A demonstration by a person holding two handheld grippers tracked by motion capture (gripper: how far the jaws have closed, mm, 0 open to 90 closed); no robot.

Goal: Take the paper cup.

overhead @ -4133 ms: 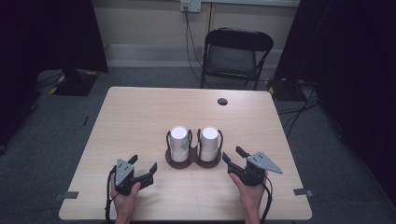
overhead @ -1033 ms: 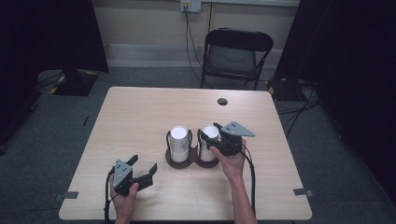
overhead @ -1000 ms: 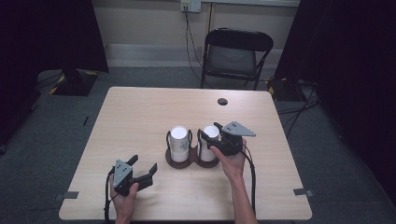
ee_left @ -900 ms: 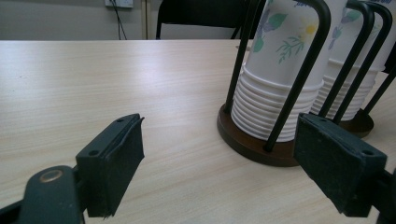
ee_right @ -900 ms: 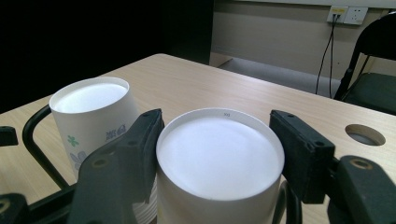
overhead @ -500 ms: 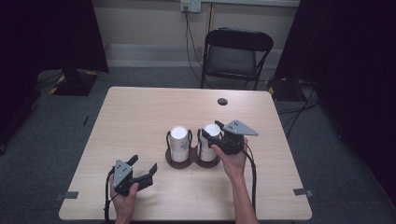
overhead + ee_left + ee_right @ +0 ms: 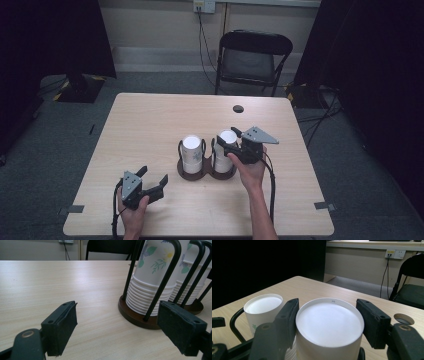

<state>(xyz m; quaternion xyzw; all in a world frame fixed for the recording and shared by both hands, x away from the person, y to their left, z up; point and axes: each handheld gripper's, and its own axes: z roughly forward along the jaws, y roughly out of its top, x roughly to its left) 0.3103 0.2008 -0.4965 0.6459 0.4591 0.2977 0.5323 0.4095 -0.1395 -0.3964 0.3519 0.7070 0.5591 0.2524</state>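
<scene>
Right gripper (image 7: 328,322) pinches the right cup stack's (image 7: 329,330) top, wire rack (image 7: 206,165) hooping both stacks, left stack (image 7: 263,308) alongside.

A light wooden table (image 7: 150,125) stands on grey carpet (image 7: 55,145), with a round cable hole (image 7: 238,108) near its far edge. Behind it a black folding chair (image 7: 248,60) faces the table. On the pale wall beyond, a socket (image 7: 204,5) feeds two cables that hang down beside the chair. Dark curtains (image 7: 50,35) hang at both sides, and strips of tape (image 7: 76,208) mark the floor beside the table's near corners.
</scene>
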